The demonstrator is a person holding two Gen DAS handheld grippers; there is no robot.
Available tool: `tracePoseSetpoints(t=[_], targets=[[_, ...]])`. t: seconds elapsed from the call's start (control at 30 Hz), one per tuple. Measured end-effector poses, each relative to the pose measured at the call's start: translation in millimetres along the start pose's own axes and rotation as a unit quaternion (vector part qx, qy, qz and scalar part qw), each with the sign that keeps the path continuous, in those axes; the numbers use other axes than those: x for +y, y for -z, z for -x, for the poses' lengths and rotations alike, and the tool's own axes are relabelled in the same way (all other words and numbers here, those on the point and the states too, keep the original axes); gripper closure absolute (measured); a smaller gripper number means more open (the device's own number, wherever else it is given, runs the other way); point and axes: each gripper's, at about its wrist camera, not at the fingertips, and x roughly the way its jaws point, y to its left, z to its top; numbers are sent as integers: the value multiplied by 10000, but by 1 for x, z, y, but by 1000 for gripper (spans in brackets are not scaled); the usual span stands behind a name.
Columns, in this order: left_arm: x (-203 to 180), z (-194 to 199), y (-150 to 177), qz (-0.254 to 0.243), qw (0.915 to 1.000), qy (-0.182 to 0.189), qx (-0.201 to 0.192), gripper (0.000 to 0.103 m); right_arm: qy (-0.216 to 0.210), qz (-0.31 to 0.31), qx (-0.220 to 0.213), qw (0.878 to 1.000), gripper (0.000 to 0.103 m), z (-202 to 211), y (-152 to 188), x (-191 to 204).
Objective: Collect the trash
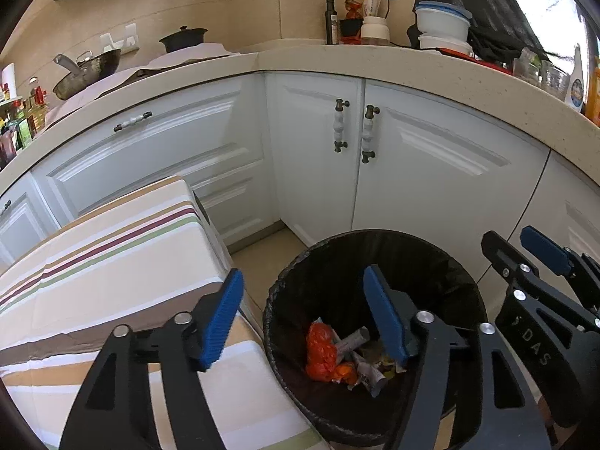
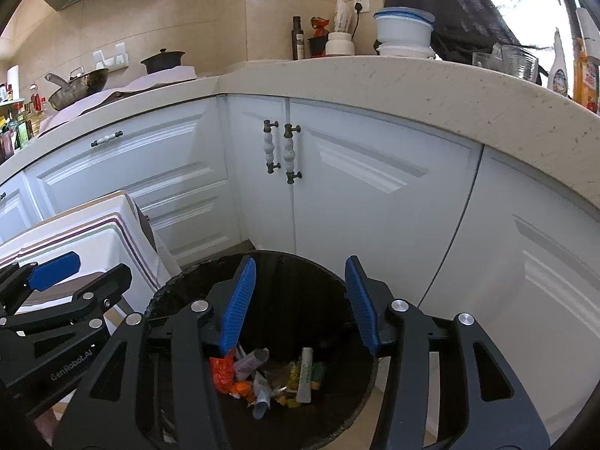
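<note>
At far left stands a table under a striped cloth (image 1: pixel 112 262), its edge just beside the bin. The left gripper (image 1: pixel 303 318) hangs over that edge and the bin's rim, its blue-padded fingers (image 1: pixel 221 318) spread wide with nothing between them. In the right wrist view its black arm carries the words "GenRobot.AI". The black-lined bin (image 1: pixel 375 240) sits on the floor in the corner of the white cabinets (image 1: pixel 431 157). At its bottom lies the trash (image 2: pixel 262 375): an orange crumpled wrapper (image 1: pixel 320 352), a grey tube, a white tube (image 2: pixel 305 375) with green print too small to read, and yellow scraps. The right gripper (image 2: pixel 300 300) is above the bin's mouth, fingers (image 2: pixel 362 303) likewise wide apart and holding nothing; the left wrist view shows "DAS" on its side. On the worktop (image 2: pixel 412 78) at right stand a dark bottle (image 2: pixel 297 37), stacked white tubs (image 2: pixel 403 33) and an orange carton whose label is unreadable.
</note>
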Motion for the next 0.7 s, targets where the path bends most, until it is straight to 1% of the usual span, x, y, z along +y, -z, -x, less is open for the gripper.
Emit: tracePoseSetpoints(t=[0.07, 0.13, 0.23, 0.3, 0.43, 0.7], targets=[[1, 3, 0, 20, 10000, 6, -38, 34, 24, -23, -21, 10000, 45, 3, -1, -2], [2, 7, 1, 26, 10000, 1, -83, 31, 67, -36, -49, 10000, 35, 9, -1, -3], [3, 11, 1, 42, 9999, 12, -114, 28, 109, -60, -130, 9998, 24, 17, -1, -5], [5, 16, 2, 74, 9999, 39, -132, 25, 168, -51, -160, 9997, 23, 23, 0, -5], [11, 30, 6, 118, 9997, 6, -222, 23, 255, -90, -176, 9995, 21, 36, 1, -8], [26, 66, 17, 239, 9990, -23, -390, 19, 276, -130, -239, 9992, 18, 67, 5, -6]])
